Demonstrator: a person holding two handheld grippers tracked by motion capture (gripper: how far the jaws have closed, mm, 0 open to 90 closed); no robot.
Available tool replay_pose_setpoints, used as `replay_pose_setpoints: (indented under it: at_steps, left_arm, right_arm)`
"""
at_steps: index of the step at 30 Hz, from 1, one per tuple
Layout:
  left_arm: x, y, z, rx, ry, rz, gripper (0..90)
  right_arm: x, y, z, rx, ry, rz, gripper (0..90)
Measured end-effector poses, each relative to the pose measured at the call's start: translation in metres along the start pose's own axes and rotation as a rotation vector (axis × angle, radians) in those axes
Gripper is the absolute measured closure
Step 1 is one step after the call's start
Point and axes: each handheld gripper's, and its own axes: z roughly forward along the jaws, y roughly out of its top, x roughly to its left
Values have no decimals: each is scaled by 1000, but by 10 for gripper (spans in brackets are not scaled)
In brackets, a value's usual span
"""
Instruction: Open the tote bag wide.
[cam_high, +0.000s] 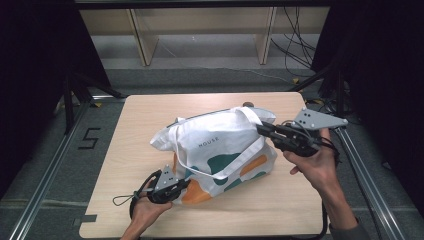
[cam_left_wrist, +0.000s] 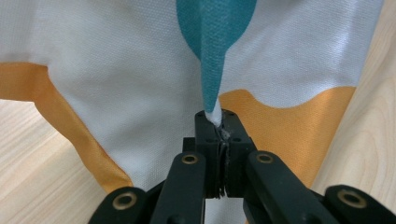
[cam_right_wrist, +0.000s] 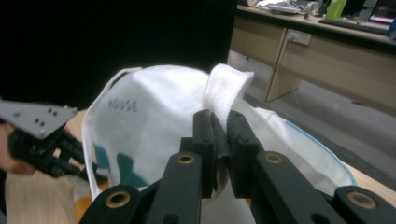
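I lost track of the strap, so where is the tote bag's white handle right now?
In the right gripper view the white handle is pinched in the right tongs; in the high view it loops over the tote bag toward the table's right side.

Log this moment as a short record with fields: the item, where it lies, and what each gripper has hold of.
item: white tote bag with teal and orange patches
place: lying on the wooden table
left gripper: shut on a pinched fold of the bag's cloth at its near edge
right gripper: shut on the white strap at the bag's far side
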Motion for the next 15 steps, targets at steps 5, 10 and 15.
replay_pose_setpoints:
  at_steps: [5,10,15]
  left_arm:
    - [-1,0,6,-15,0,-38,874]
    - [2,-2,8,7,-13,-8,873]
    - [4,-2,11,16,-6,-39,864]
  right_arm:
    - [19,-39,-2,109,11,-64,852]
    - [17,-77,10,195,45,-28,858]
    - [21,-87,21,230,59,-24,858]
